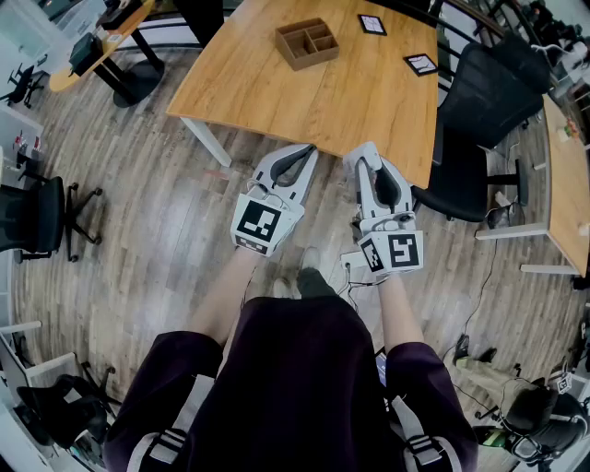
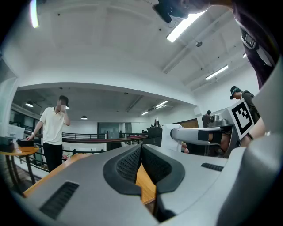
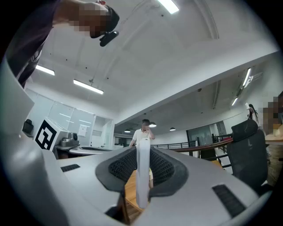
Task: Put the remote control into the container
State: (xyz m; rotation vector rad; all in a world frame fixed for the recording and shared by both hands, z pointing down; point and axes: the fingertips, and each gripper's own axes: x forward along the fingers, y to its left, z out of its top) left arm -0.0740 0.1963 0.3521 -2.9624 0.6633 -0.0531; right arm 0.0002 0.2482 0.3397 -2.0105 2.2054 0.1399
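The container, a brown wooden tray with several compartments, sits on the far part of the wooden table. Both grippers hang in front of the table's near edge, over the floor and well short of the container. My right gripper is shut on the remote control, a slim white bar seen edge-on and standing upright between the ribbed pads. In the head view the right gripper hides the remote. My left gripper is shut, its tips meeting with nothing between them.
Two black cards lie on the table's far right. A black office chair stands to the right of the table, and another chair is at the left. A person in a white shirt stands beyond the table.
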